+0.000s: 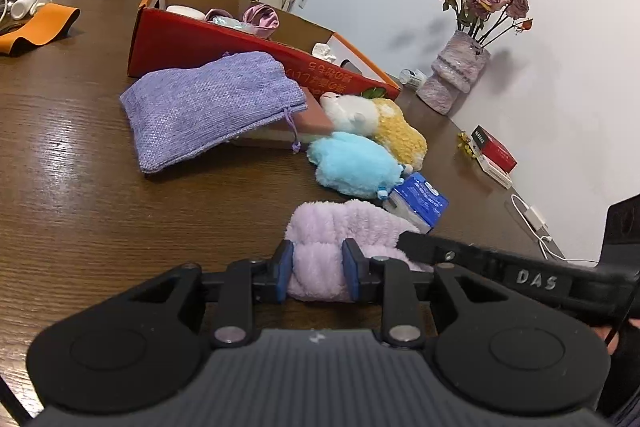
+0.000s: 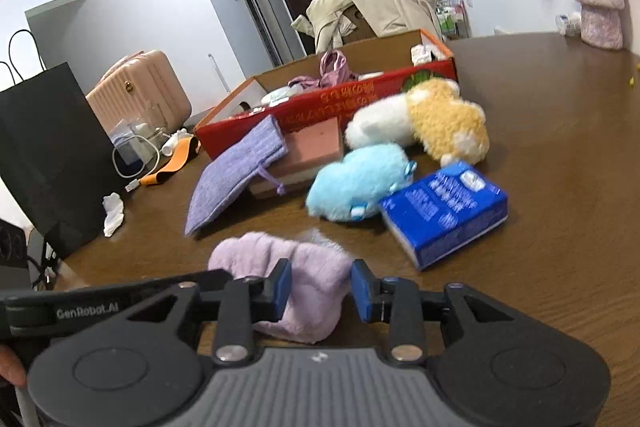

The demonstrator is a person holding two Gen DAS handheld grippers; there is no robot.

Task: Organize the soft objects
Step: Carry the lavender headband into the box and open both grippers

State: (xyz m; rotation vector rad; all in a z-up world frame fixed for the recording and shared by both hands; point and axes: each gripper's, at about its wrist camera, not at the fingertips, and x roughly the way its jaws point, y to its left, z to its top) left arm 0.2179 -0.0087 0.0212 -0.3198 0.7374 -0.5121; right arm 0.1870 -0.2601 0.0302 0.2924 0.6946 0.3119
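Note:
A lilac fluffy cloth [image 1: 340,223] lies on the brown table [image 1: 80,187] at the near edge. My left gripper [image 1: 319,267] is shut on its near end, both blue pads pressed into the pile. My right gripper [image 2: 320,287] straddles the same cloth [image 2: 312,267]. Its left pad touches the cloth and a thin gap shows at the right pad, so it stands open. Beyond lie a blue plush [image 1: 348,163], a yellow-and-white plush [image 1: 392,123], a purple woven pouch [image 1: 208,103] leaning on a pink box [image 2: 316,147], and a blue tissue pack [image 2: 444,211].
An open red cardboard box [image 1: 200,43] with several items stands behind the toys. A vase of dried roses [image 1: 456,71], a small red box [image 1: 496,151] and a white charger cable [image 1: 536,219] line the wall side. A black paper bag [image 2: 52,155] and an orange strap [image 1: 40,27] sit at the other side.

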